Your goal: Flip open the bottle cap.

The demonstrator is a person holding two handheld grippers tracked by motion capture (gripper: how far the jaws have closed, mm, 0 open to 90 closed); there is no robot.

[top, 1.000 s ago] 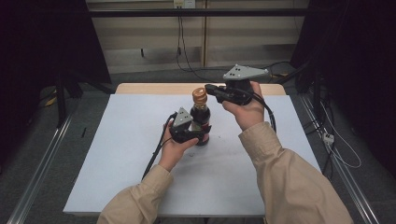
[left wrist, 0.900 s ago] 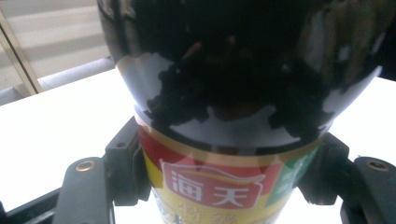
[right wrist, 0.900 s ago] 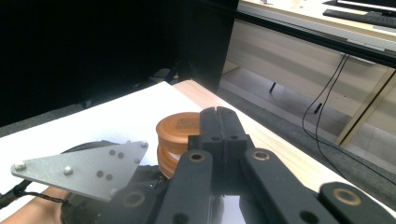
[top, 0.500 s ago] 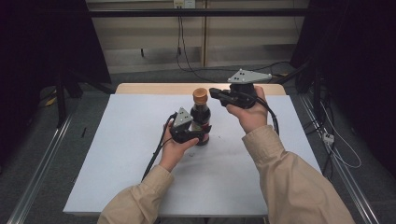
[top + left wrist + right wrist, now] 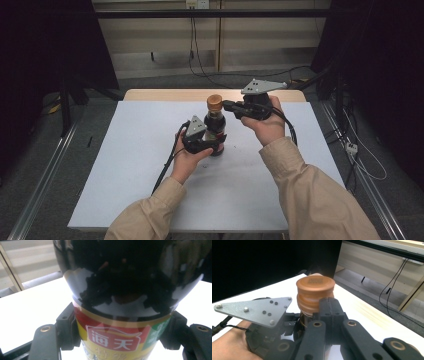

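I have the dark sauce bottle (image 5: 216,131) standing upright near the middle of the white table (image 5: 130,165), a little toward the far edge. My left gripper (image 5: 202,145) is clamped round the bottle's lower body, one jaw on each side of the red and yellow label (image 5: 113,340). My right gripper (image 5: 231,106) sits just right of the brown cap (image 5: 214,102), its jaws pressed together with nothing between them; from the right gripper view they lie just in front of the cap's ribbed side, though I cannot tell whether they touch it.

There is plenty of bare tabletop on the left and on the near side of the bottle. The far wooden edge (image 5: 165,94) lies close behind it, and the right edge runs not far beyond my right hand (image 5: 265,127).

In the left gripper view the bottle's upper part is cut off at the top. My left hand hides the bottle's base in the high view.
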